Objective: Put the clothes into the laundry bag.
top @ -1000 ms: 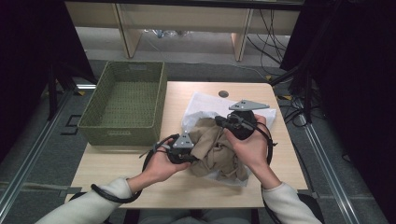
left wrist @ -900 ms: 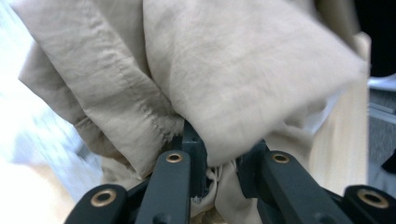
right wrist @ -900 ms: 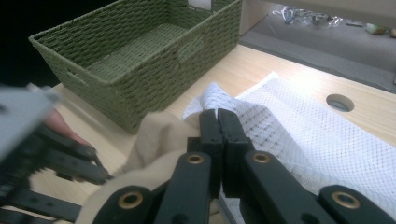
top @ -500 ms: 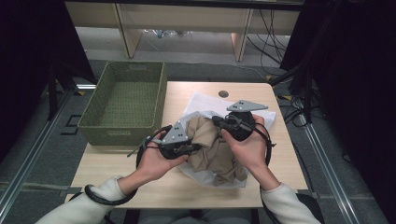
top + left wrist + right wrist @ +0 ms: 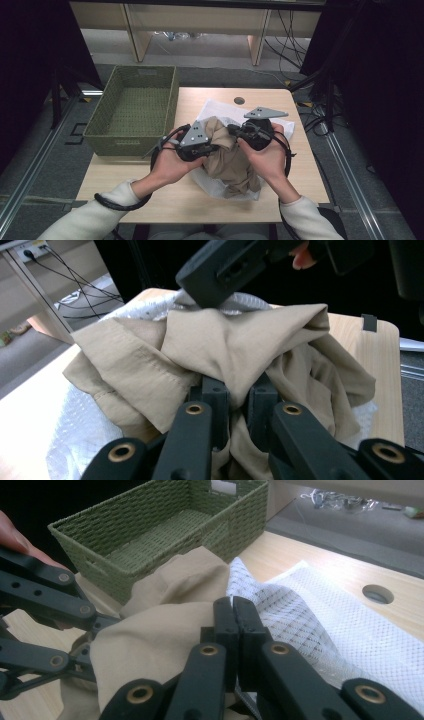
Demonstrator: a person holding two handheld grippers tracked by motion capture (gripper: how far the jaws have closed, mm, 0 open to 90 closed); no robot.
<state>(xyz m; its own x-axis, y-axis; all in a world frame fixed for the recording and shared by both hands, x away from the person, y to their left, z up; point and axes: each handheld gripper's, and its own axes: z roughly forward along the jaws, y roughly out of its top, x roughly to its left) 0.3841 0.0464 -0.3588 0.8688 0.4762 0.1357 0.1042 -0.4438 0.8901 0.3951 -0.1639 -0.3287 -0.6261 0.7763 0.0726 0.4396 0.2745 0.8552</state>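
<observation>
1. Nearest the person, the left gripper (image 5: 212,148) pinches a fold of the tan cloth (image 5: 231,159). Its jaws have just been closing, and the left gripper view shows them narrow with fabric bunched between them (image 5: 235,405).
2. The right gripper (image 5: 235,131) has its jaws pressed together on the edge of the white mesh bag (image 5: 320,625), right where the cloth meets it.
3. The cloth hangs between the two hands above the table (image 5: 150,200), its lower part draped over the bag below.
4. To do this well, I would keep the right hand steady as the anchor on the mesh and draw the cloth up and away slowly, so no hem snags the netting.
5. The bite on the fold looks shallow; a deeper one would be safer before pulling harder.
6. Farther off, the green basket (image 5: 135,107) sits open at the table's left, apart from the cloth.
7. Against a second ago, the left hand is higher and the cloth is more lifted out; the right hand has kept its place.
</observation>
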